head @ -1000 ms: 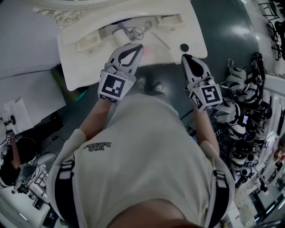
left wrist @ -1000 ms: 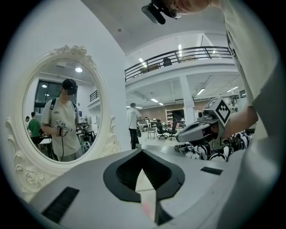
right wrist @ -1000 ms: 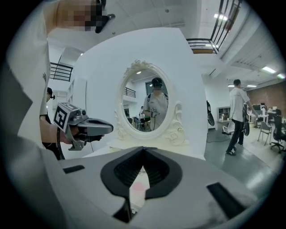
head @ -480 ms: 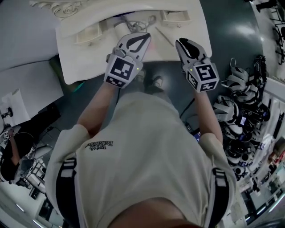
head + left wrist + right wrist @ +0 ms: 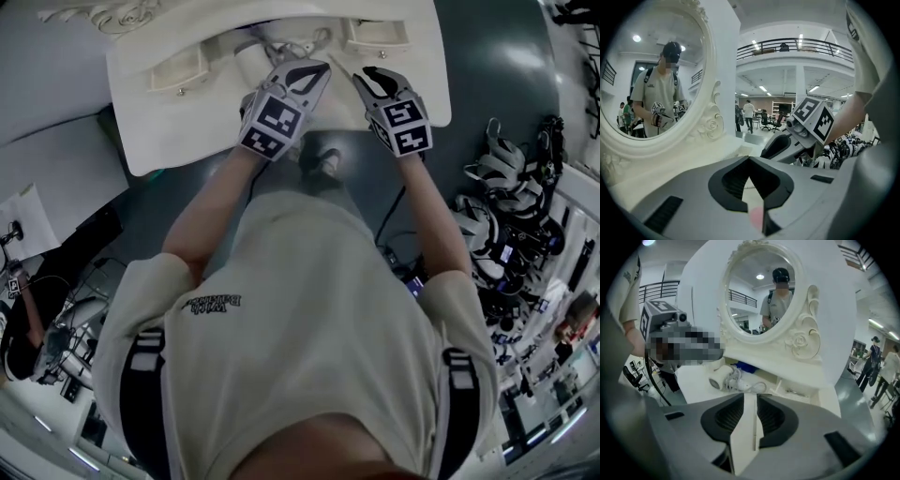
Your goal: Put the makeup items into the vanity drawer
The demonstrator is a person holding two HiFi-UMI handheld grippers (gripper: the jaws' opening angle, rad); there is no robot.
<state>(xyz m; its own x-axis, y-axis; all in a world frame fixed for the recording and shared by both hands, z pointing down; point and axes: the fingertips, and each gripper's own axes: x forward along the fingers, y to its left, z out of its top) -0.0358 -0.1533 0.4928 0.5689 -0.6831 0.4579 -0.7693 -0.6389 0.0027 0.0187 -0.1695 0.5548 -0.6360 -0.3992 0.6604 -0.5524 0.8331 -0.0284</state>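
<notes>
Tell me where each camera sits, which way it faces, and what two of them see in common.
Head view: on the person's head, facing steeply down at the vanity; shows torso, both forearms, left claw, right claw.
Left gripper view: on the left claw, looking along its shut jaws at the mirror; right claw at right.
Right gripper view: on the right claw, looking along its opening, empty jaws at mirror and vanity; an arm at left.
Shared: both gripper views see the mirror.

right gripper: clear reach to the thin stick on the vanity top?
Probably yes: the thin stick lies on bare vanity top in line with the right gripper, whose empty jaws are opening. The white corded appliance sits off to its left.
</notes>
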